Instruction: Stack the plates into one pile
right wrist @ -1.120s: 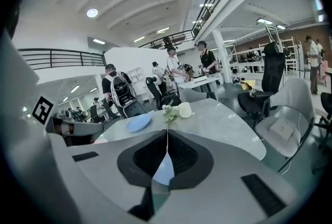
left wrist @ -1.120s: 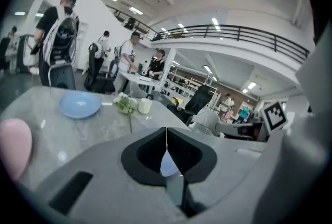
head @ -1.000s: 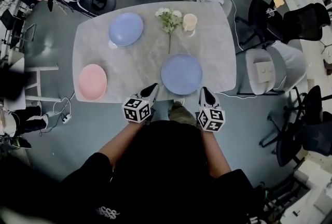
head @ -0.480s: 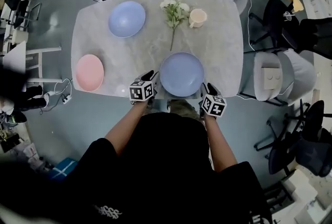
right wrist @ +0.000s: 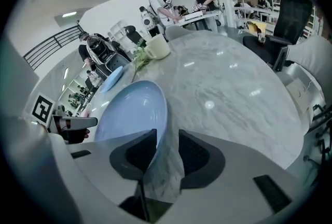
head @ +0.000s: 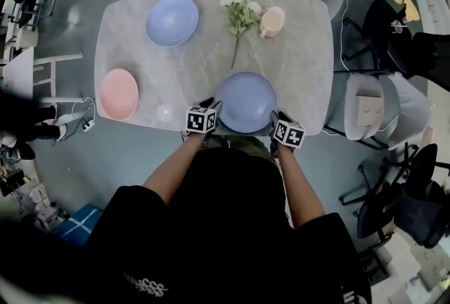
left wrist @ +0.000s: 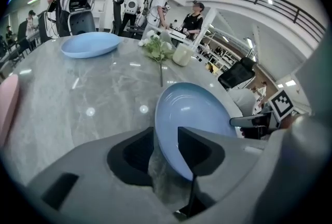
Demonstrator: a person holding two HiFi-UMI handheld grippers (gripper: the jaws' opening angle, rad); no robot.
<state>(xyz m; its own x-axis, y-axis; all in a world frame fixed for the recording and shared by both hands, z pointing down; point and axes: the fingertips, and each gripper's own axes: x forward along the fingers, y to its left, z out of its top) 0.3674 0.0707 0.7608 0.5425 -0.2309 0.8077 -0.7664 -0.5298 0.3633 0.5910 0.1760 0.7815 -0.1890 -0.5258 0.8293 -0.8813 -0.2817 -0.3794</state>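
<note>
A blue plate [head: 245,100] lies near the front edge of the marble table [head: 302,70]. At the far left sits a second blue plate [head: 171,20], with a pink plate [head: 119,93] at the left edge. My left gripper [head: 209,107] is at the near plate's left rim and its jaws are opening. In the left gripper view the plate's [left wrist: 192,119] rim lies between those jaws [left wrist: 166,140] with gaps showing. My right gripper [head: 276,117] stands open at the right rim. In the right gripper view the plate's [right wrist: 132,114] edge runs between its jaws [right wrist: 167,140].
White flowers [head: 239,14] and a cream cup [head: 272,21] stand at the table's far side, beyond the near plate. A white chair [head: 369,109] stands off the right end, with dark office chairs further out. People stand in the background of both gripper views.
Both grippers have come down and forward from in front of the table edge to the two sides of the near blue plate. The plates have not moved.
</note>
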